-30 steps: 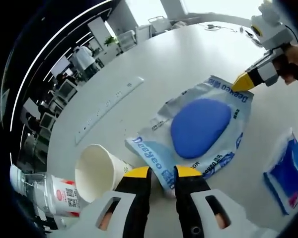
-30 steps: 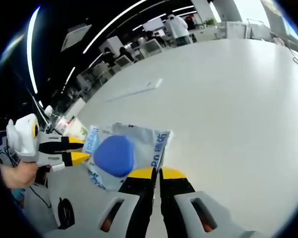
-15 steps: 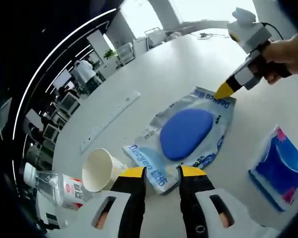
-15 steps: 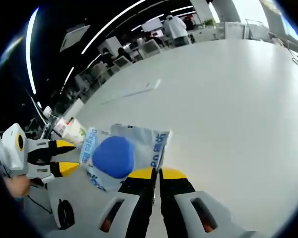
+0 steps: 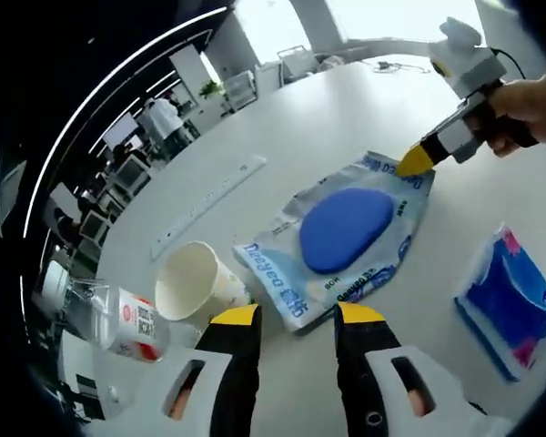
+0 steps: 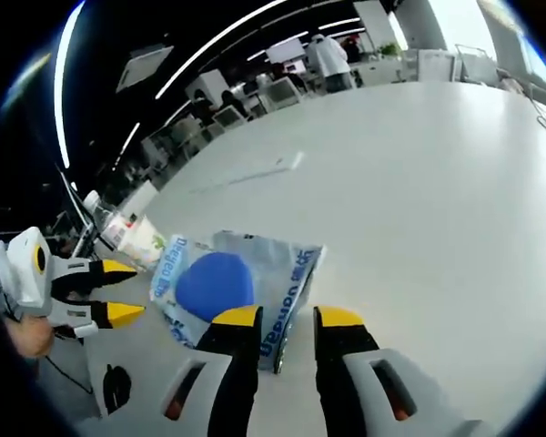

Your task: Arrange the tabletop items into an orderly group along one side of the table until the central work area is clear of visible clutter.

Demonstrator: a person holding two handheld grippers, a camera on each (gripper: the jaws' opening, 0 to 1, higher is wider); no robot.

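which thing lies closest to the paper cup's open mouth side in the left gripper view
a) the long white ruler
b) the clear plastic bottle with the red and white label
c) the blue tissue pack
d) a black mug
b: the paper cup lies on its side with the clear plastic bottle right beside it, while the tissue pack lies far across the table and the ruler lies farther off.

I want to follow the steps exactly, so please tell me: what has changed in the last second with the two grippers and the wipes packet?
Both grippers let go: the left gripper and the right gripper opened off opposite edges of the wipes packet. The packet remains flat on the table.
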